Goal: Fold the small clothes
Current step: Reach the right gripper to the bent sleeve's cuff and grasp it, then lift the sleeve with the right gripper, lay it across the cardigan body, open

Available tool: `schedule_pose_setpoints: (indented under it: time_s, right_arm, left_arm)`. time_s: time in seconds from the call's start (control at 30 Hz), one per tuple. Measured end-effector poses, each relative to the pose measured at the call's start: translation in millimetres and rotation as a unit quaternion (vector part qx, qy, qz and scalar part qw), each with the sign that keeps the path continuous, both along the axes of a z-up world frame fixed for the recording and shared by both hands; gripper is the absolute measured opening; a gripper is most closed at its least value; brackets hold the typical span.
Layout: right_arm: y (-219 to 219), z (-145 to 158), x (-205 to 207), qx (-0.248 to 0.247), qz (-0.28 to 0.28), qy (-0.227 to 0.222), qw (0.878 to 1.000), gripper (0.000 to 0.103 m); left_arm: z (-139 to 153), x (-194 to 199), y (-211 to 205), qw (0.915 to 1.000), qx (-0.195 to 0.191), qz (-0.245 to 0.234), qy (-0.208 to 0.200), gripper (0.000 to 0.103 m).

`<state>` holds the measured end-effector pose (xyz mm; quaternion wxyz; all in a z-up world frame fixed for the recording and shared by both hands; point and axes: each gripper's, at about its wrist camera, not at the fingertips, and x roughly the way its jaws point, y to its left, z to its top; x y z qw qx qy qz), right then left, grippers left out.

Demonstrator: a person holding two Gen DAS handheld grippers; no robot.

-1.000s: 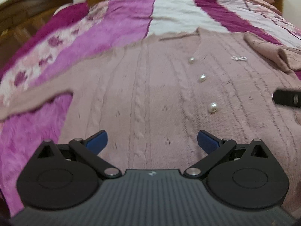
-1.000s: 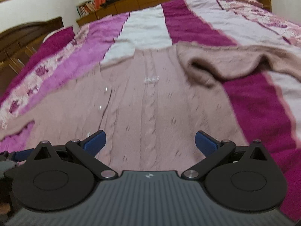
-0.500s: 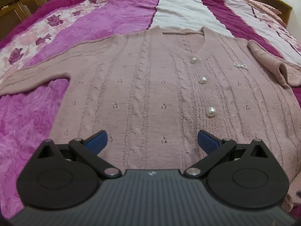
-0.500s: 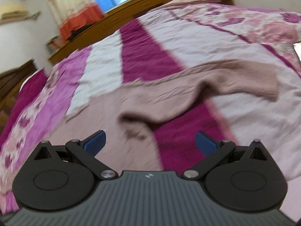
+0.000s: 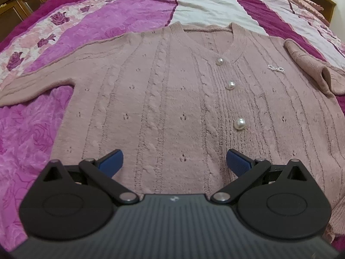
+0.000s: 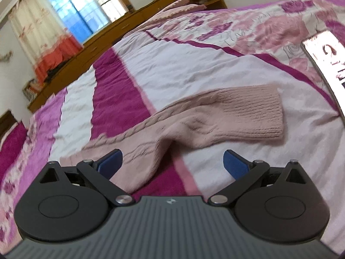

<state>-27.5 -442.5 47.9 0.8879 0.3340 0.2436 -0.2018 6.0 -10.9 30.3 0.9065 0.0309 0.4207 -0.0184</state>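
Observation:
A dusty pink knitted cardigan (image 5: 168, 99) with pearl buttons (image 5: 240, 124) lies face up and flat on the bed, neck at the far side. Its left sleeve (image 5: 32, 84) stretches out to the left. Its right sleeve (image 6: 215, 120) lies bent on the bedspread, cuff to the right. My left gripper (image 5: 173, 161) is open and empty above the cardigan's lower front. My right gripper (image 6: 171, 161) is open and empty just in front of the right sleeve.
The bed has a striped bedspread (image 5: 133, 8) in magenta, pink, white and rose print. A wooden headboard and cabinets (image 6: 151, 6) stand beyond it, with a curtained window (image 6: 71, 17). A flat printed object (image 6: 327, 64) lies at the bed's right edge.
My right gripper has swung right, from over the cardigan body to the bent right sleeve. My left gripper has drawn back and steadied over the cardigan front. Both stayed open.

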Motion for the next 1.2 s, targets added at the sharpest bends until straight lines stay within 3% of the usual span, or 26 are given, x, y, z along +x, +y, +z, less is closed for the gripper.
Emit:
schedule_pose_setpoints:
  time_s: [0.17, 0.37, 0.47, 0.53, 0.63, 0.7, 0.93, 1.2]
  right_arm:
    - [-21.4, -20.5, 5.5, 0.039, -0.039, -0.032, 0.998, 0.099]
    - [-34.8, -32.4, 13.2, 0.037, -0.051, -0.067, 0.996, 0.090]
    - [-43.5, -37.4, 14.9, 0.040, -0.062, -0.077, 0.994, 0.073]
    - [-49.2, -38.6, 15.3, 0.045, -0.064, -0.075, 0.994, 0.045]
    - [-56.5, -38.2, 13.4, 0.049, -0.068, -0.078, 0.993, 0.017]
    - [-58.8, -34.3, 10.9, 0.039, -0.069, -0.082, 0.993, 0.011]
    - [-53.5, -0.8, 5.4, -0.018, -0.070, -0.110, 0.991, 0.007]
    - [-52.3, 61.5, -2.3, -0.089, -0.071, -0.155, 0.981, 0.007]
  left_arm:
    - [-0.5, 3.3, -0.7, 1.0000, 0.007, 0.006, 0.003, 0.103]
    - [-0.7, 6.8, -0.1, 0.9998, 0.013, 0.015, 0.006, 0.103]
    - [-1.2, 6.8, -1.8, 0.9997, 0.017, 0.014, 0.007, 0.103]
    - [-1.0, 6.6, -2.5, 0.9997, 0.020, 0.014, 0.006, 0.103]
    - [-0.8, 6.9, -2.7, 0.9996, 0.021, 0.016, 0.005, 0.103]
    - [-0.1, 6.3, -2.6, 0.9996, 0.021, 0.016, 0.005, 0.103]
    - [2.5, 4.7, -1.6, 0.9997, 0.018, 0.014, 0.001, 0.103]
    - [10.3, 4.6, 9.6, 0.9997, 0.010, 0.018, -0.012, 0.103]
